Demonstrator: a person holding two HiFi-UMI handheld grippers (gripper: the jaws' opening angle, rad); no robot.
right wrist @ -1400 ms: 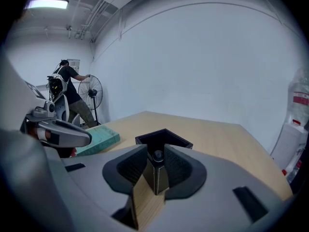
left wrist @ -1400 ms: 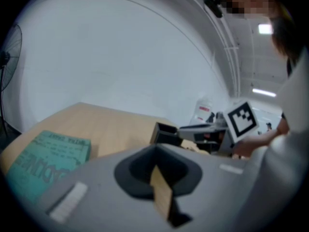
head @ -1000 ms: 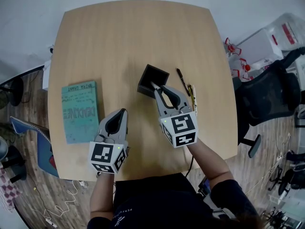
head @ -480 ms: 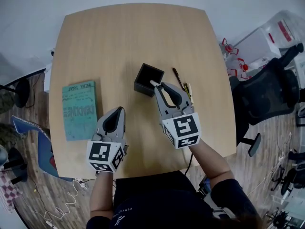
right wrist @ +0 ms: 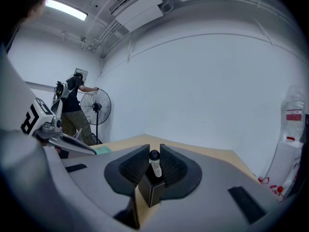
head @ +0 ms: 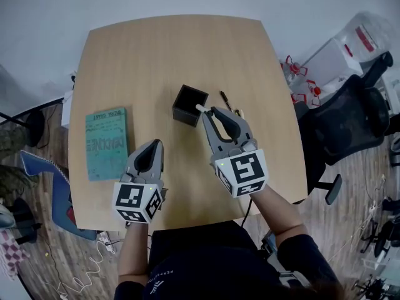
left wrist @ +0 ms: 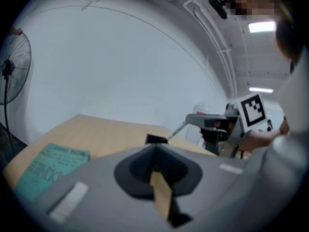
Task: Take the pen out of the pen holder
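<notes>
A black square pen holder (head: 190,105) stands mid-table. My right gripper (head: 207,112) is just to its right, shut on the top of a white pen (head: 200,109). In the right gripper view the pen (right wrist: 155,166) sits upright between the jaws above the holder (right wrist: 153,191). From the left gripper view the pen (left wrist: 176,130) slants down to the holder's (left wrist: 155,139) rim. My left gripper (head: 156,145) hovers near the front of the table, jaws together and holding nothing.
Two more pens (head: 225,101) lie on the wooden table (head: 156,55) right of the holder. A teal book (head: 105,144) lies at the left. A black office chair (head: 347,127) and plastic bottles (head: 300,83) stand off the table's right edge.
My right gripper has risen with the pen, drawing it up from deep in the holder to its rim. The left gripper has lifted slightly.
</notes>
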